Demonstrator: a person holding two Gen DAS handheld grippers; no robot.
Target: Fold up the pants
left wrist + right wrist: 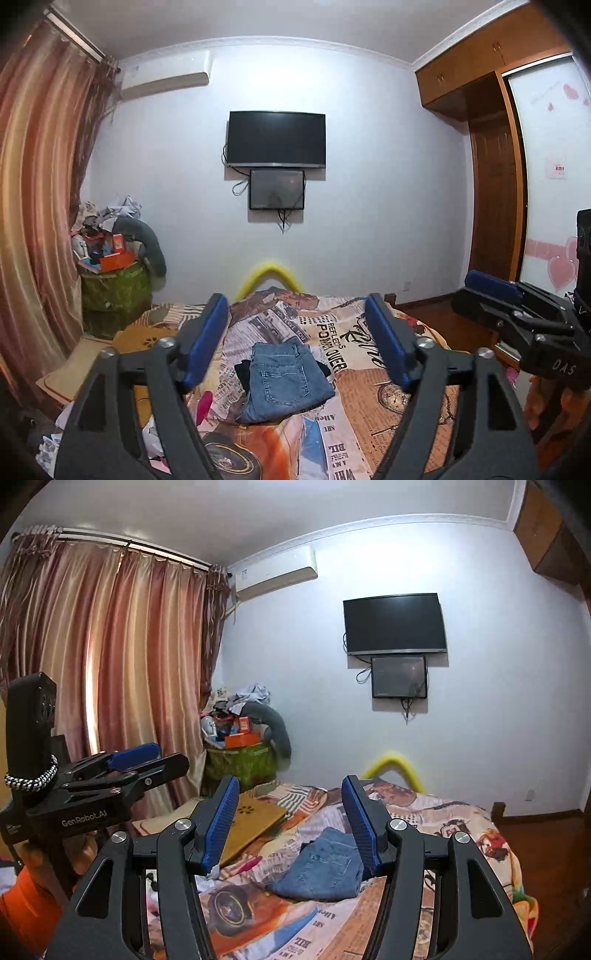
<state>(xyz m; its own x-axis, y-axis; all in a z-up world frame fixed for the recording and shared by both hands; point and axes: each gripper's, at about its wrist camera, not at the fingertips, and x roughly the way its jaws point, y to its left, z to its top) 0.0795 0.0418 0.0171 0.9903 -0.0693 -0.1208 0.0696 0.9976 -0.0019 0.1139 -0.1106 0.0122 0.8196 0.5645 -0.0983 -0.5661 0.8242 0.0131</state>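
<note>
Nearest the lens in each wrist view are the black arms and blue pads of that view's own tool. The left tool [297, 339] has its blue pads [207, 341] spread wide apart with nothing between them. The right tool [291, 821] is likewise spread apart and empty. Both hang in the air above the near end of the bed [406, 417], clear of the cloth. Each also shows at the edge of the other's view, held level and free of any load.

Between the pads, farther off, lie the pants [286, 380], a pair of blue jeans resting on the newspaper-print bedspread near the middle of the bed. They form a compact, roughly rectangular bundle, with a back pocket facing up and the layers stacked beneath it. No leg trails out across the bedspread. A bit of dark cloth [242, 373] peeks out at the bundle's left edge; whether it belongs to the jeans or is a separate item I cannot tell.

Judging by this, the folding looks essentially done: the legs appear doubled over and the bundle sits on its own, untouched by either tool. What may remain is small. The lower edge looks slightly uneven and the stack a little skewed, so a squaring-up press or tuck could tidy it. Otherwise the task seems at or near its end.
</note>
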